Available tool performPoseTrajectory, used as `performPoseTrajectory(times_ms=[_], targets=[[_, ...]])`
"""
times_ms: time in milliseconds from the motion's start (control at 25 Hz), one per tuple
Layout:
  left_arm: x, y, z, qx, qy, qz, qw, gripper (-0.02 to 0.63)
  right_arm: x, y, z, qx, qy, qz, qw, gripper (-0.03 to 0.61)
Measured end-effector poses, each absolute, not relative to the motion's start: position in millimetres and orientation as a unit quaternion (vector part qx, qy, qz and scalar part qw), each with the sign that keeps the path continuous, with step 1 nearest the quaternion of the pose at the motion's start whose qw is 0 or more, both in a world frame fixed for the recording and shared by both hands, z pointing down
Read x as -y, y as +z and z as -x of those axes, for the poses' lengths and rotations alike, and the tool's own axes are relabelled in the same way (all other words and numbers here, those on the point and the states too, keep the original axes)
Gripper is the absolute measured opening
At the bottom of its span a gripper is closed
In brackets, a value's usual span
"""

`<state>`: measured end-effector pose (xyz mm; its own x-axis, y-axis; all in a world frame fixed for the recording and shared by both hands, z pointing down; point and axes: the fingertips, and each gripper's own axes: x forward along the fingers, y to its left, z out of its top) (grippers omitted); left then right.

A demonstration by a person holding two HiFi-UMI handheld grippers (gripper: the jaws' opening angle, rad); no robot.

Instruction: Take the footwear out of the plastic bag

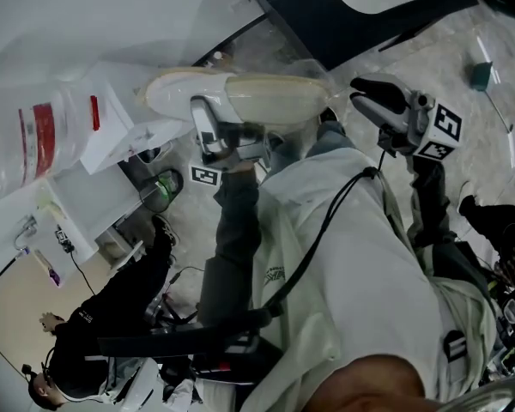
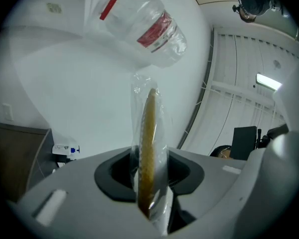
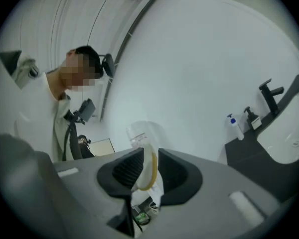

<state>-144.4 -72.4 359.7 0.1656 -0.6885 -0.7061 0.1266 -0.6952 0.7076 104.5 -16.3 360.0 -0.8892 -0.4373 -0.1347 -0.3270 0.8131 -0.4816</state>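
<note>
A cream slipper [image 1: 249,95] in a clear plastic bag hangs in the air between my two grippers. In the head view my left gripper [image 1: 208,114] grips it from below near the heel end. The left gripper view shows the jaws [image 2: 149,183] shut on the slipper's yellow sole edge [image 2: 148,133] through the plastic. My right gripper [image 1: 360,91] is at the other end. In the right gripper view its jaws [image 3: 145,171] pinch the plastic bag [image 3: 142,138] with the slipper's rim [image 3: 152,176] inside it.
A second clear bag with red stripes [image 1: 43,140] [image 2: 139,29] lies on a white surface to the left. A person in black [image 1: 103,316] sits low on the left. A dark counter with a sink [image 1: 360,7], a tap [image 3: 271,96] and soap bottles [image 3: 232,126] lies beyond.
</note>
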Motion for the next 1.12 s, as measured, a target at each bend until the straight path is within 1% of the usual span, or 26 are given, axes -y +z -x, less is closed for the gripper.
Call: performPoseTrajectory(times_ms=[40,120,400,560,640,800,840,920,1000,1040,1120], targets=[[73,359,148,0.208,-0.623,-0.676,0.333,0.103,15,371,-98,-0.943,-0.23,0.218,0.104,0.081],[72,360,151,0.211,-0.641,-0.657,0.336,0.103,12,386,-86,-0.936,-0.244,0.234,0.094,0.081],[67,366,153,0.216,-0.657,-0.633,0.348,0.103,13,395,-70,-0.925,-0.276,0.228,0.128,0.081],[64,364,155,0.213,-0.661,-0.63,0.347,0.103,12,393,-70,-0.925,-0.28,0.224,0.123,0.121],[63,364,159,0.208,-0.672,-0.619,0.349,0.103,14,387,-68,-0.921,-0.287,0.223,0.14,0.153],[59,366,165,0.204,-0.685,-0.606,0.348,0.103,9,376,-60,-0.916,-0.308,0.189,0.176,0.196],[58,366,165,0.203,-0.685,-0.608,0.347,0.103,5,372,-56,-0.917,-0.311,0.169,0.184,0.198],[57,364,166,0.201,-0.684,-0.611,0.343,0.103,-3,360,-51,-0.92,-0.307,0.135,0.203,0.198],[56,361,163,0.196,-0.679,-0.621,0.34,0.103,-2,353,-52,-0.923,-0.289,0.144,0.211,0.196],[56,359,161,0.194,-0.674,-0.628,0.338,0.103,0,354,-52,-0.926,-0.28,0.157,0.2,0.176],[54,355,157,0.192,-0.665,-0.64,0.334,0.103,3,363,-49,-0.934,-0.27,0.171,0.16,0.105]])
